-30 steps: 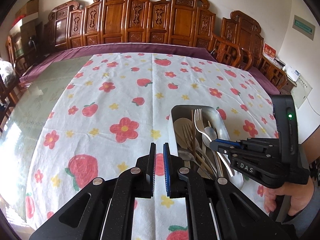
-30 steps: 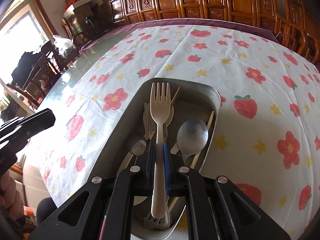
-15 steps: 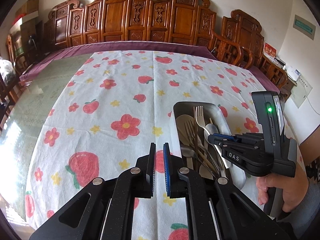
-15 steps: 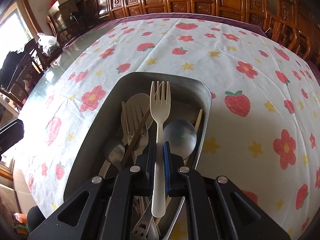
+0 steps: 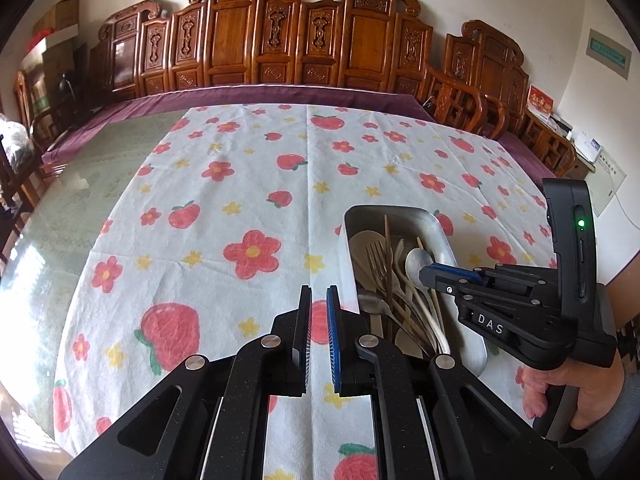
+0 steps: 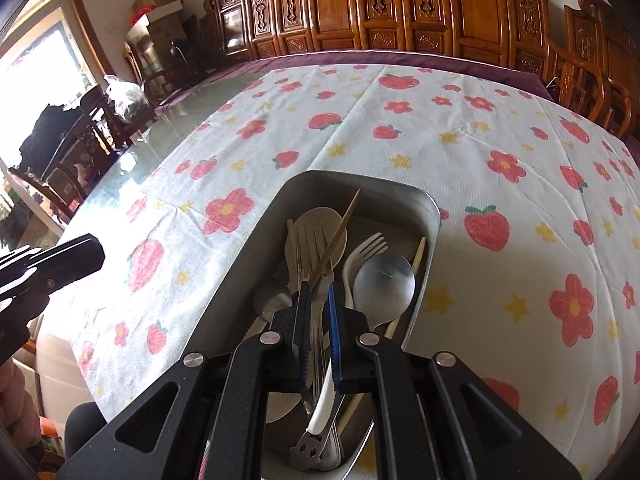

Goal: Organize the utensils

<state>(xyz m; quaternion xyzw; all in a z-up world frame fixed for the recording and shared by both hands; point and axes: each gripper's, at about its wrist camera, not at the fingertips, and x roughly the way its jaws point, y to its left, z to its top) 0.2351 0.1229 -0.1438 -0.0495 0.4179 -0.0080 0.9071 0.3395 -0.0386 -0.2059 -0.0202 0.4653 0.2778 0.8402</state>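
Both grippers' jaws nearly shut, seemingly empty, right gripper (image 6: 318, 334) over tray (image 6: 430, 204).

The near end of the metal tray (image 6: 434, 216) vanishes behind the right gripper (image 6: 319, 296), which covers the utensil handles. The white fork (image 6: 366, 246) shows only its tines and lower handle.
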